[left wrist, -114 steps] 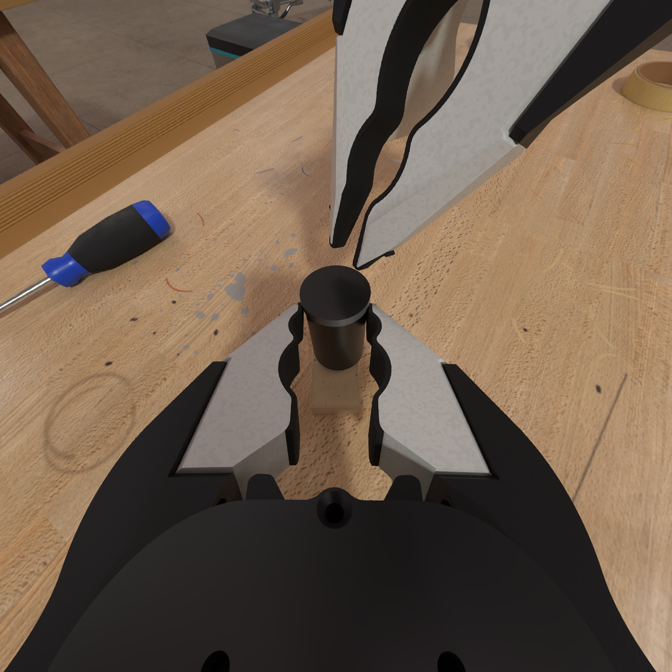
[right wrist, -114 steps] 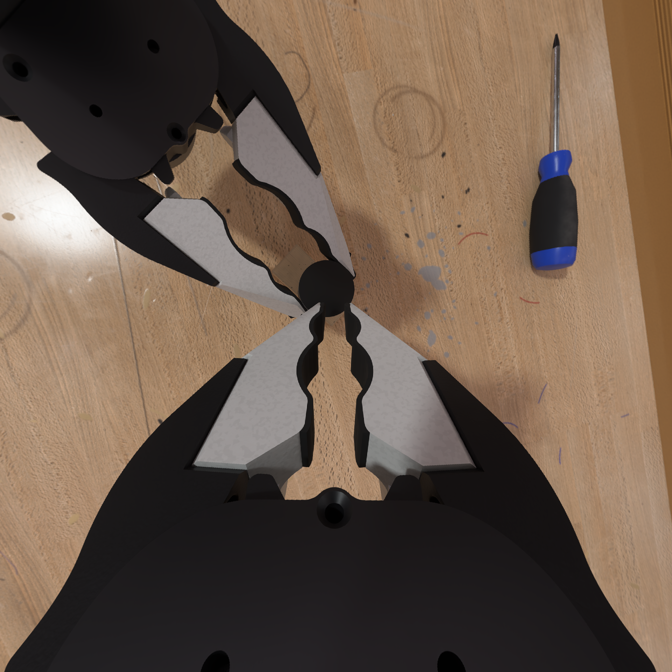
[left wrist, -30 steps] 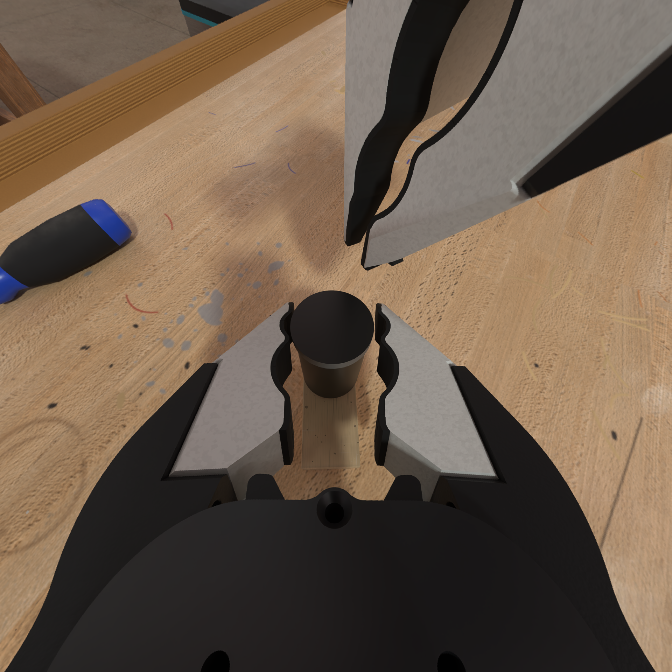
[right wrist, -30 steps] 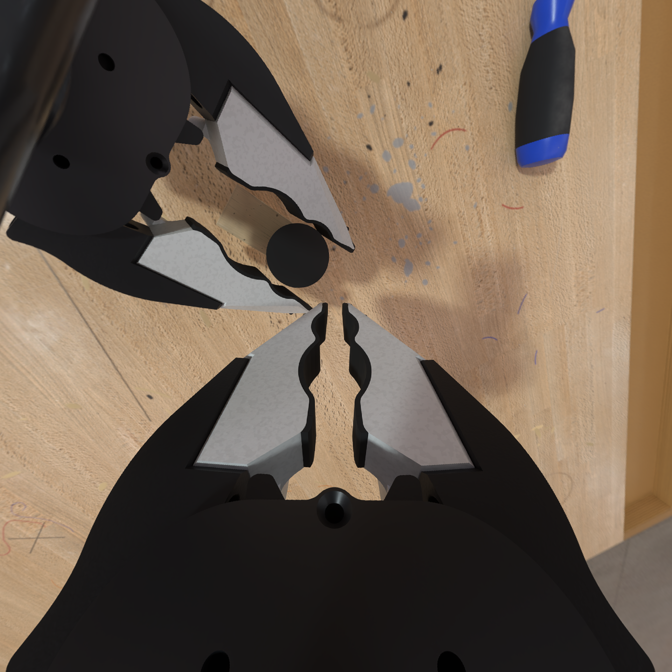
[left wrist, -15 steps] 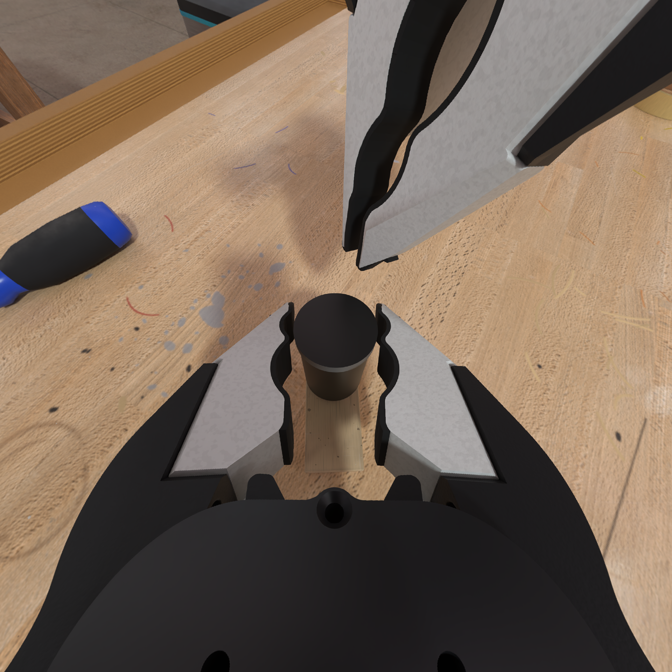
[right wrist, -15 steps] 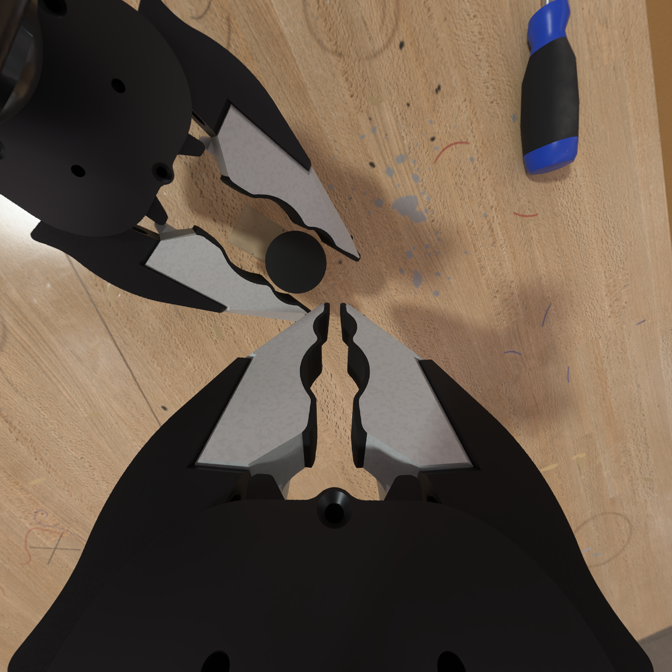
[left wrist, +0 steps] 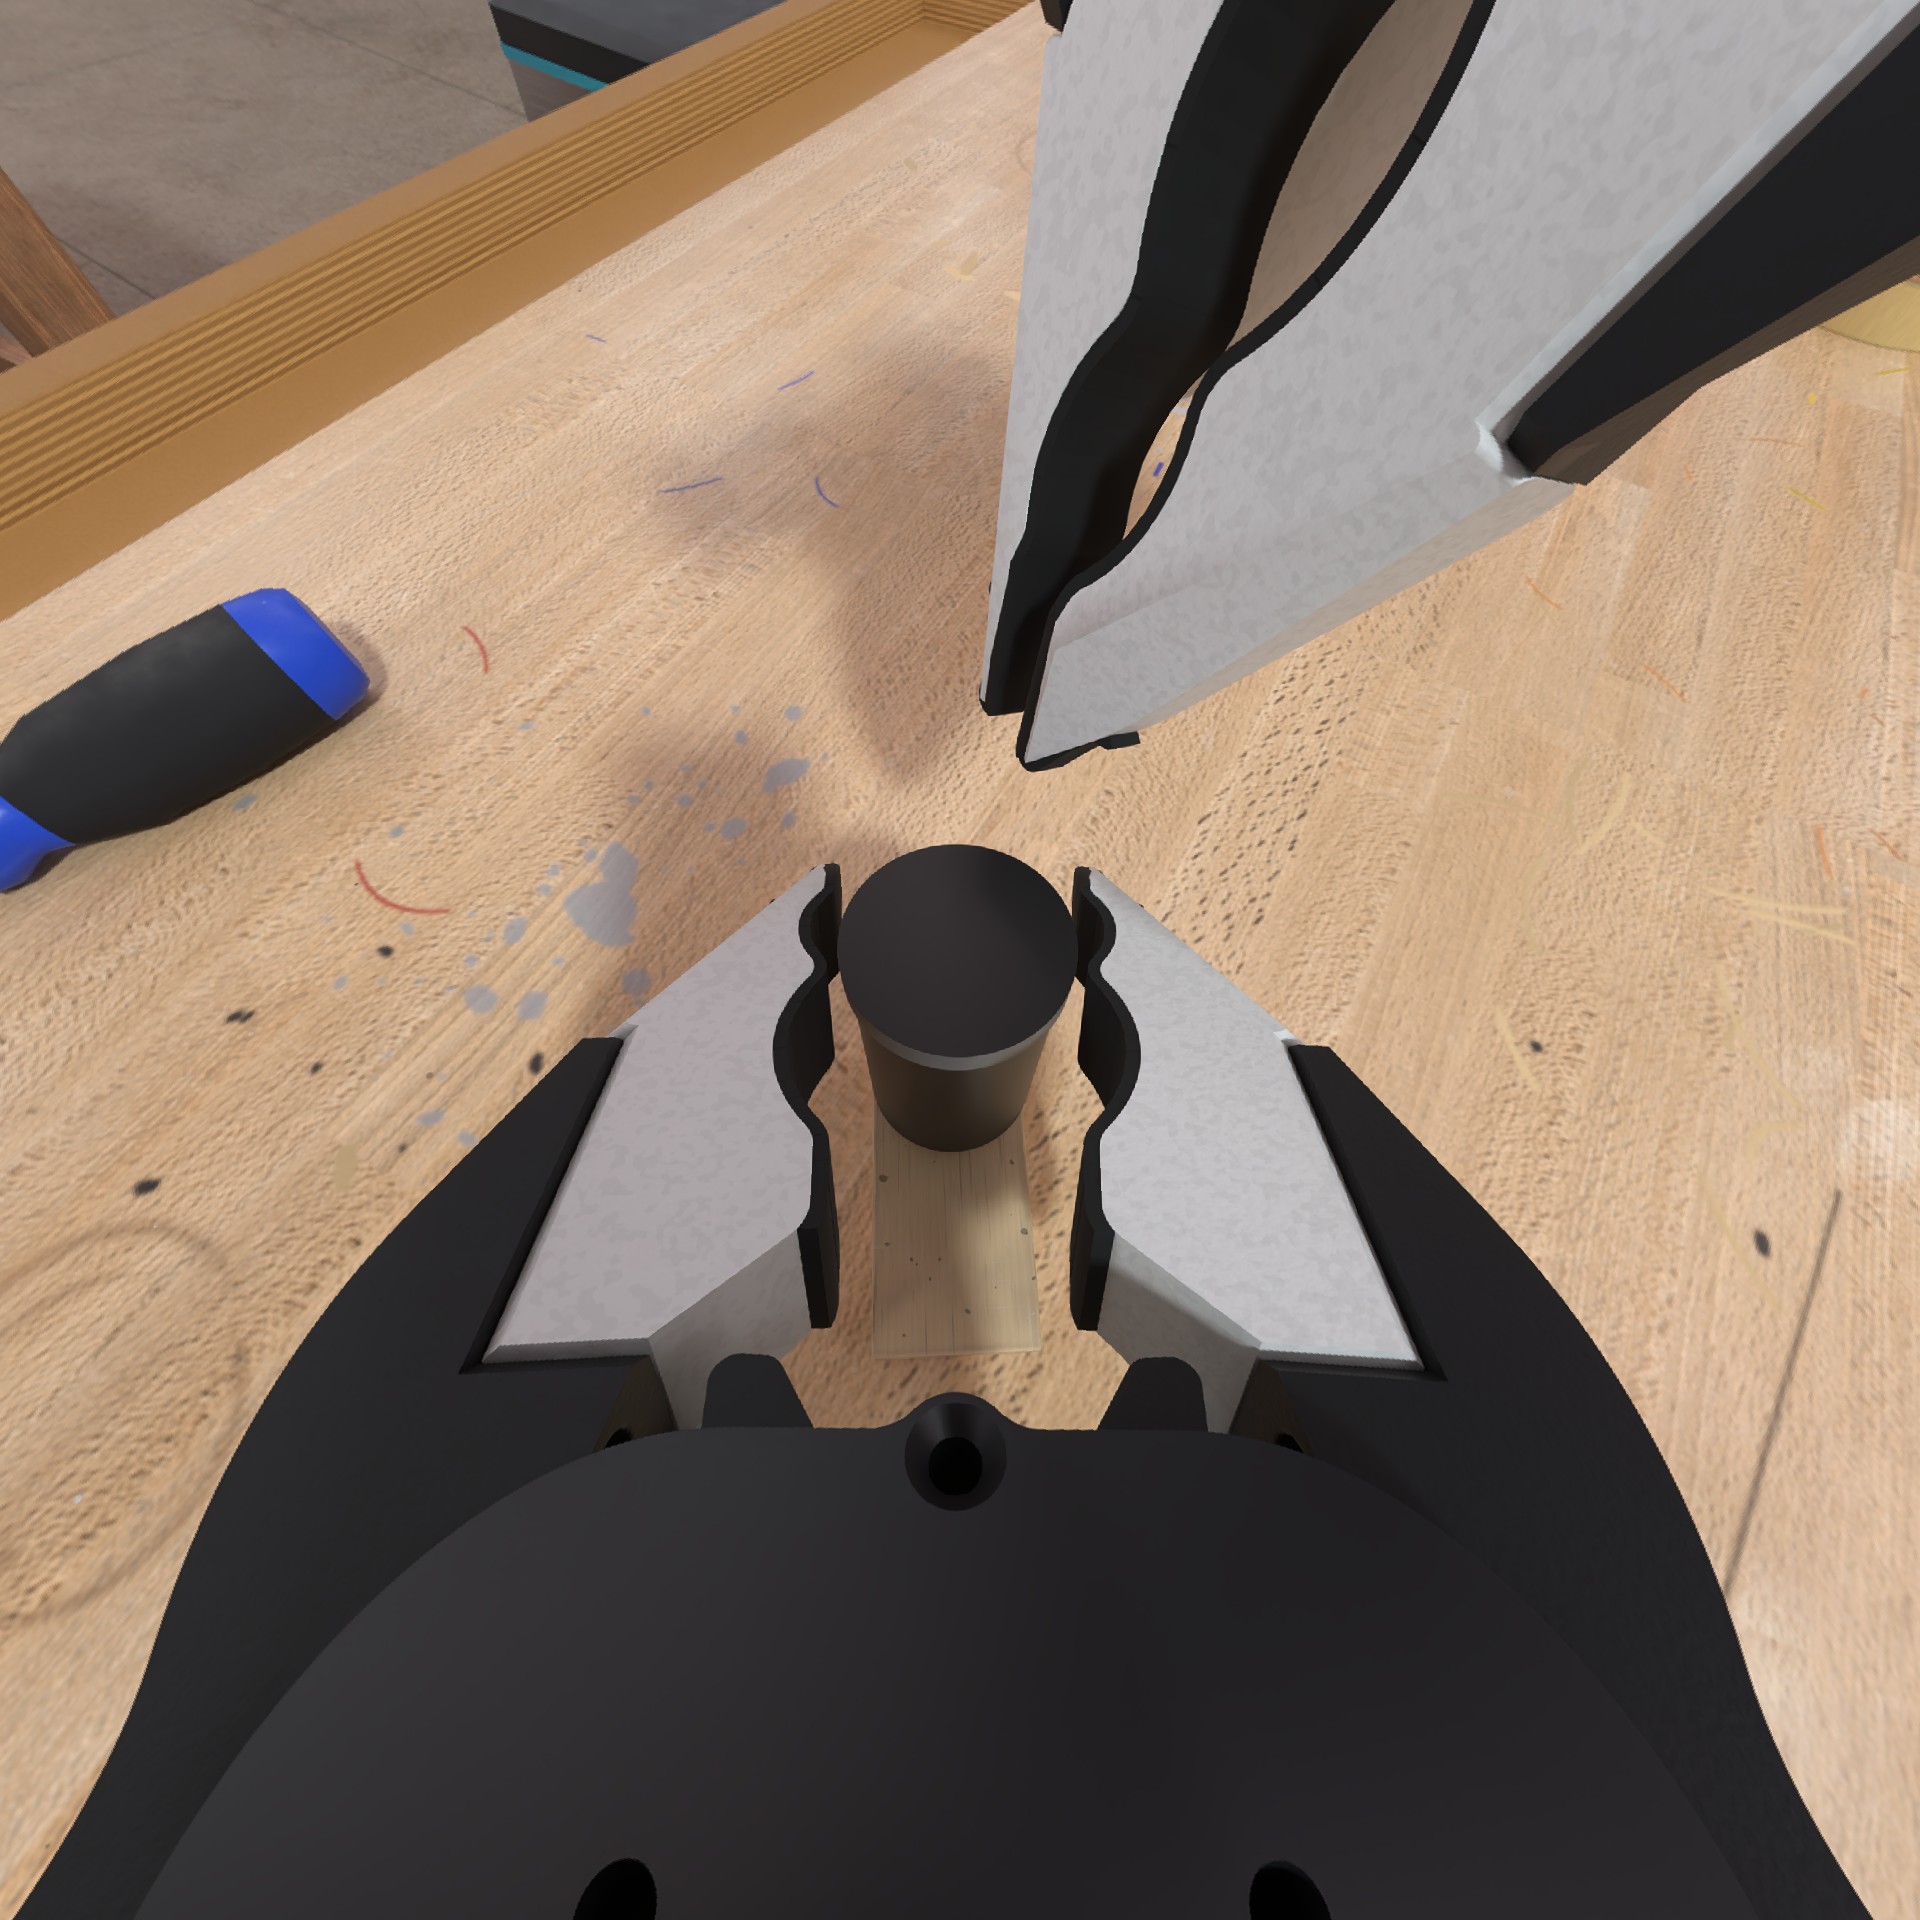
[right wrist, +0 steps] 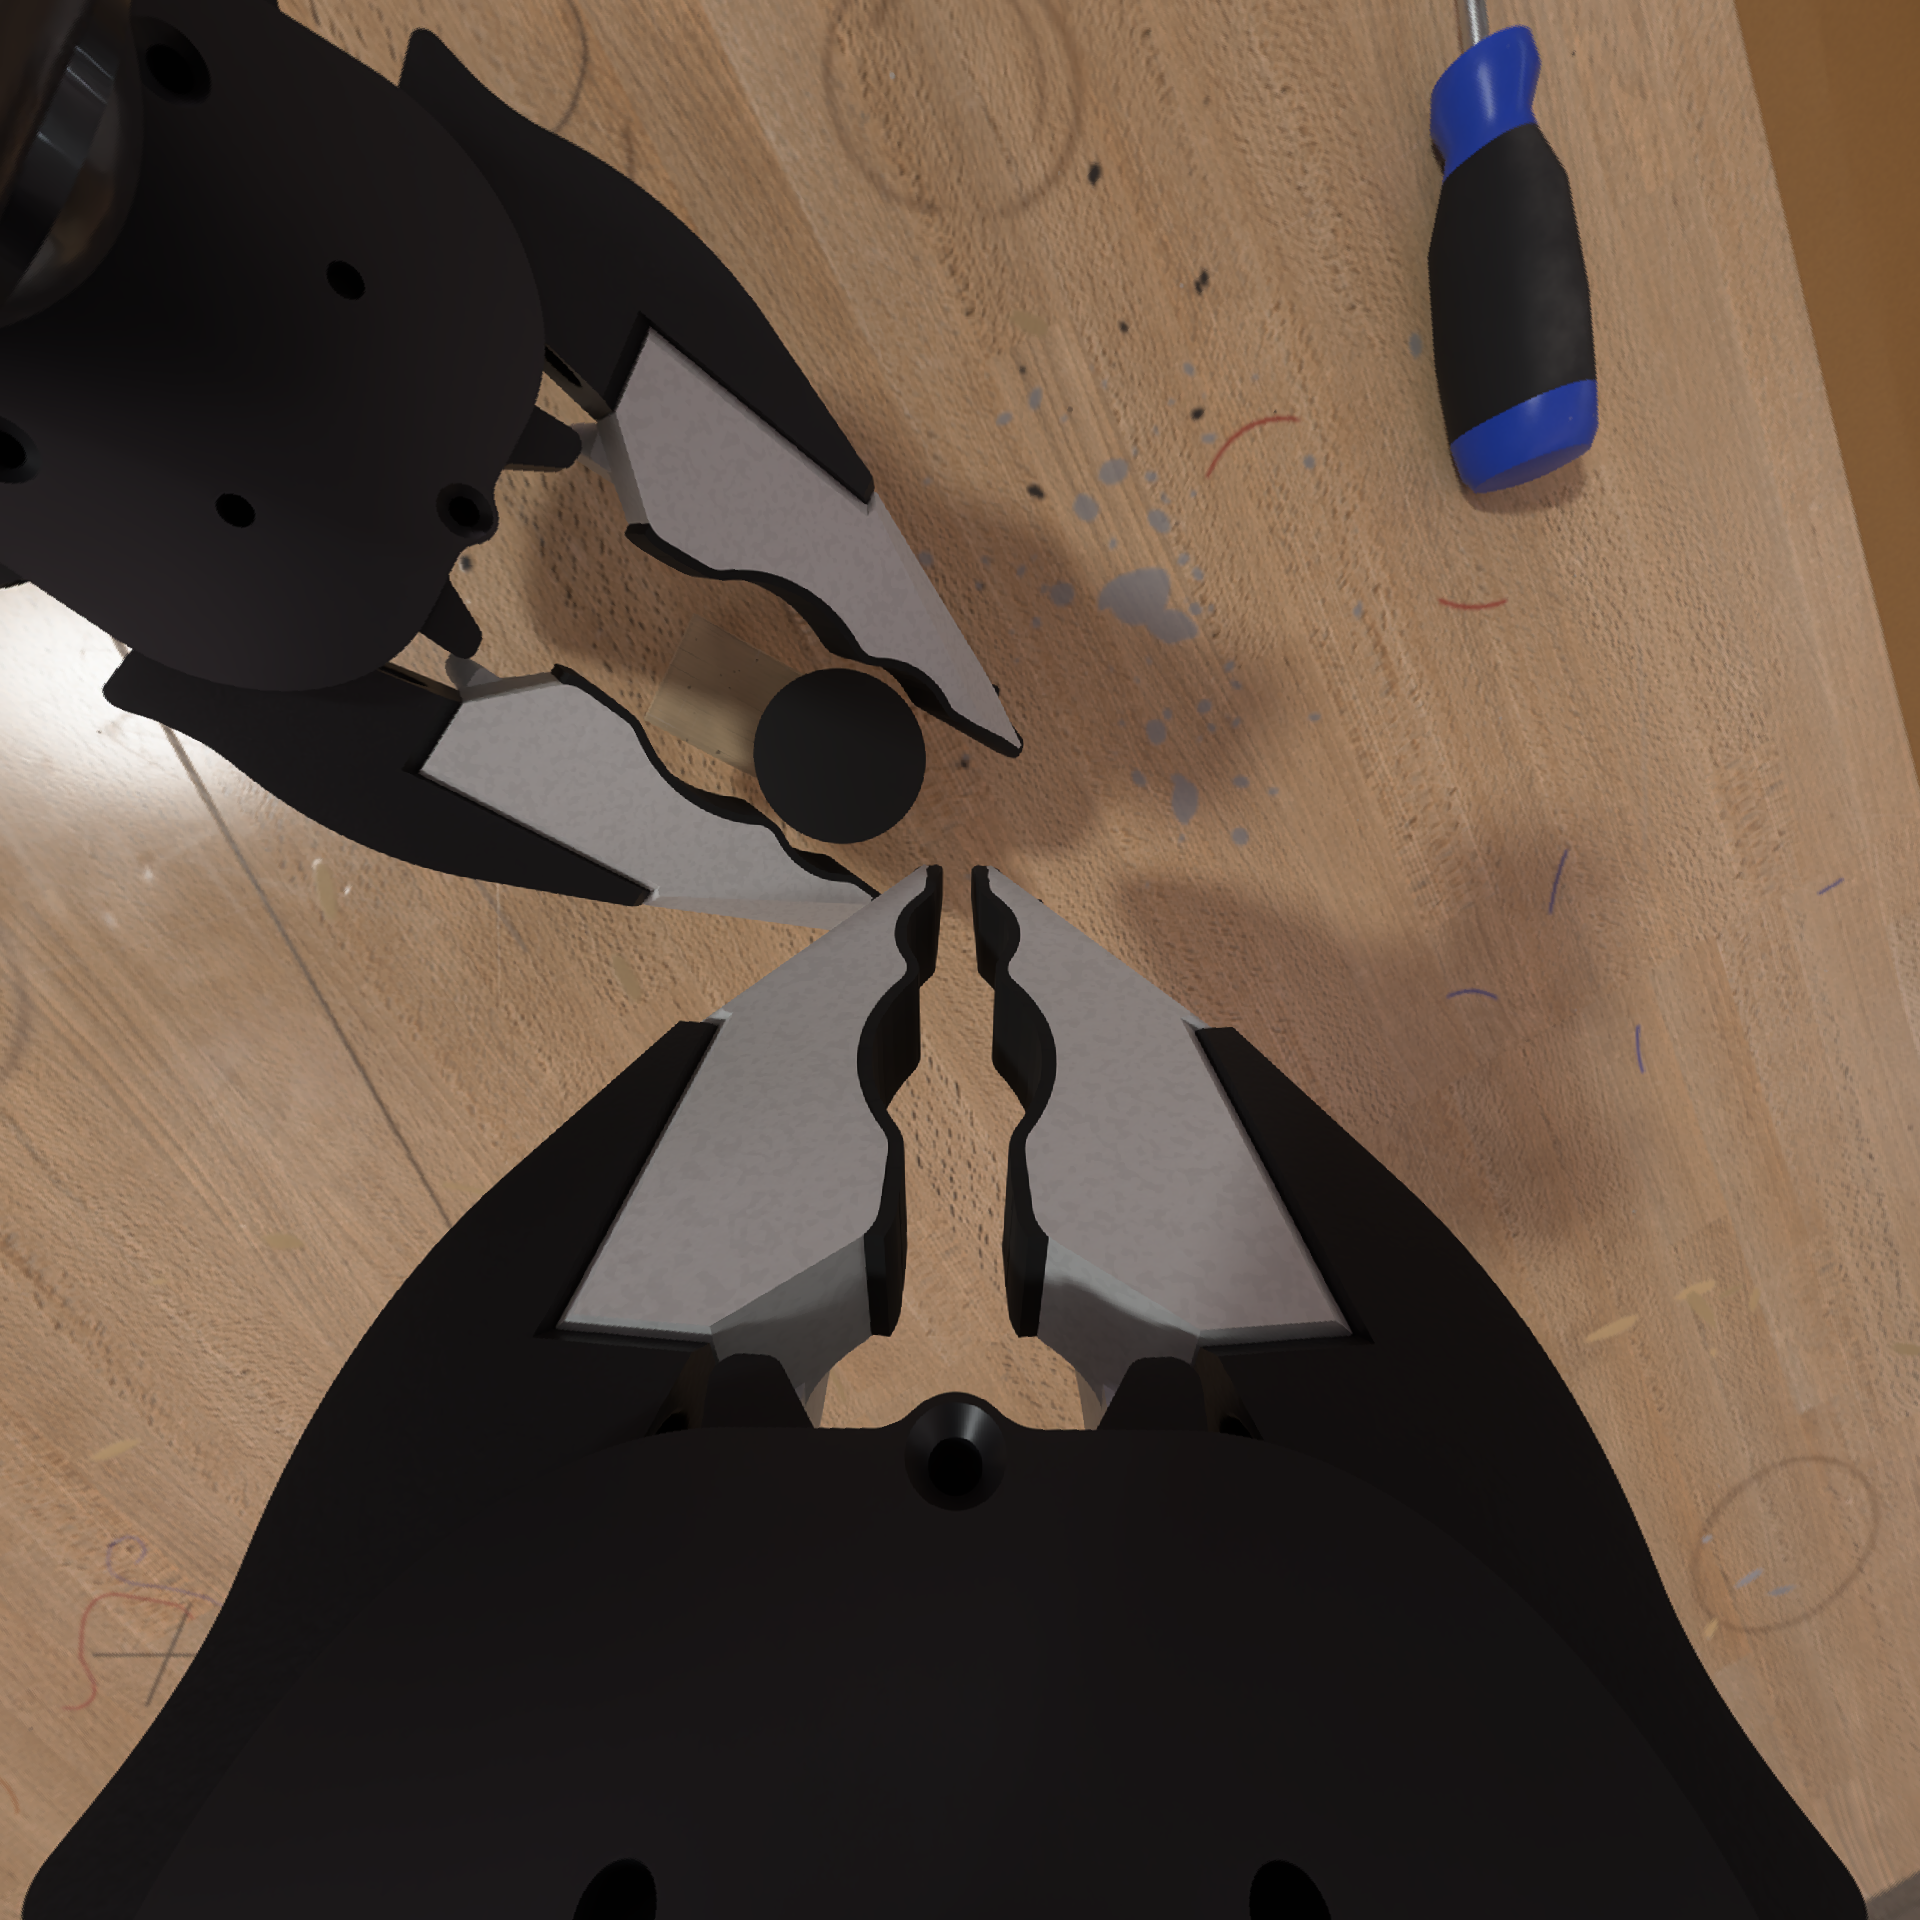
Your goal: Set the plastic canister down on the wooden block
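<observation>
The black plastic canister (left wrist: 956, 956) stands upright on the far end of the pale wooden block (left wrist: 956, 1268), which lies flat on the workbench. My left gripper (left wrist: 954, 894) is open, with a finger close on each side of the canister's lid. From above, in the right wrist view, the canister (right wrist: 840, 753) covers one end of the block (right wrist: 707, 686), and the left gripper (right wrist: 945, 821) straddles both. My right gripper (right wrist: 956, 878) is shut and empty, with only a thin slit between its tips. It hangs above the bench just beyond the canister (left wrist: 1023, 727).
A screwdriver with a black and blue handle (left wrist: 177, 717) lies on the bench to the left; it also shows in the right wrist view (right wrist: 1507, 260). A raised wooden rail (left wrist: 416, 260) runs along the bench's far left edge. Paint specks mark the wood near the canister.
Since 3.8 s ago the left jaws have spread off the canister, which stays on the block. The right gripper has drawn back from the canister and closed tighter. Little has changed over the last second.
</observation>
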`<state>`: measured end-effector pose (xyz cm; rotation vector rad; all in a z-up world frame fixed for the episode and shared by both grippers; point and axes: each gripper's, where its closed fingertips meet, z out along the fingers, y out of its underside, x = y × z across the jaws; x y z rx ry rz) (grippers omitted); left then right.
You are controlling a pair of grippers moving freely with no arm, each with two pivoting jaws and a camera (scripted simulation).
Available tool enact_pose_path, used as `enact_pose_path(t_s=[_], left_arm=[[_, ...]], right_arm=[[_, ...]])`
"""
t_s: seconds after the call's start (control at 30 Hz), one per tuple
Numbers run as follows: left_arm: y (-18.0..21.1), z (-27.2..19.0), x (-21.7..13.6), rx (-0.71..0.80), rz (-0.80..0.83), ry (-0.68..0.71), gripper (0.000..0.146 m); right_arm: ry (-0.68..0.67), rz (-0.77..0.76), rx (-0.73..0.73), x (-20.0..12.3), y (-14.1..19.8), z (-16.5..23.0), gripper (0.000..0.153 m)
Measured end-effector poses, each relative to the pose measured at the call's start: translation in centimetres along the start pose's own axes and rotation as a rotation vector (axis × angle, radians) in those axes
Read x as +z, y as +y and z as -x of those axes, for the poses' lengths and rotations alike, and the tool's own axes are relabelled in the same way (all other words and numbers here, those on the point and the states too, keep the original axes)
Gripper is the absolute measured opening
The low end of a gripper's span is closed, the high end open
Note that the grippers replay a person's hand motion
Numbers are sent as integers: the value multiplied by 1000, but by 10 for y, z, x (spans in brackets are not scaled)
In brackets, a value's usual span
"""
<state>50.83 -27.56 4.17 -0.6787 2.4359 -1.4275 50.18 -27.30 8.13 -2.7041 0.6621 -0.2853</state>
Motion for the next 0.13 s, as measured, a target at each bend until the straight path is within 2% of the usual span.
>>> enact_pose_path(t_s=[0.13], left_arm=[[1,-1,1,13,6,-6,44]], right_arm=[[16,20,1,1,1,0,5]])
